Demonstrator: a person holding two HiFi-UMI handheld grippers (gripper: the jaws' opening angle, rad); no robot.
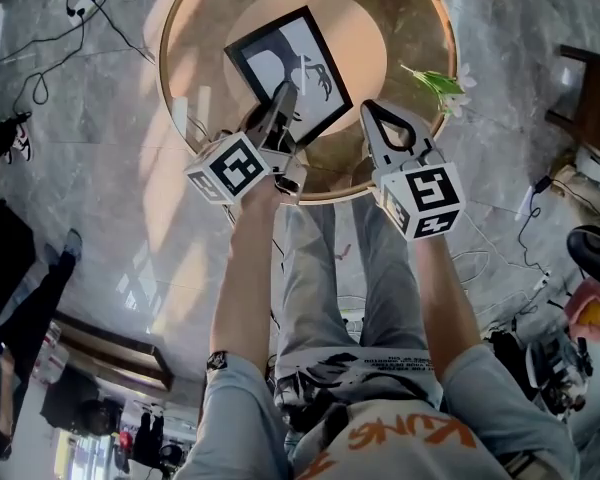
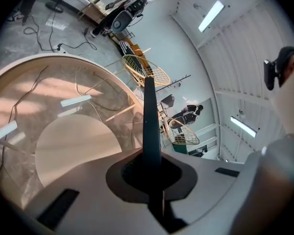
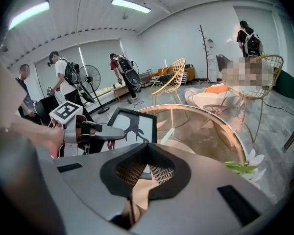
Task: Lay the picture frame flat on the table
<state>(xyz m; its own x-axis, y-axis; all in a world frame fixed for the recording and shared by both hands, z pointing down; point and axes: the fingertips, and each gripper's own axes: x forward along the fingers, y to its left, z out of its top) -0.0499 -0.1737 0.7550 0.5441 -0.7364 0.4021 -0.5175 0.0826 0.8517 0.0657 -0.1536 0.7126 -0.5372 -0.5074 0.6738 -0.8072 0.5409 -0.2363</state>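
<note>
My left gripper [image 1: 282,103] is clamped on the near edge of the picture frame [image 1: 298,56]. The frame stands tilted over the round glass table [image 1: 175,43], and I cannot tell whether its lower edge touches the glass. My right gripper [image 1: 385,120] is just beside it, jaws together on nothing. Judgement: the grip is made, while lowering the frame flat and letting go remain.

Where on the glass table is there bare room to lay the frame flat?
Bare glass lies left of the picture frame up to the table rim, and right of it up to the green sprig. Crowded at the near rim: left hand-held gripper, right hand-held gripper.
</note>
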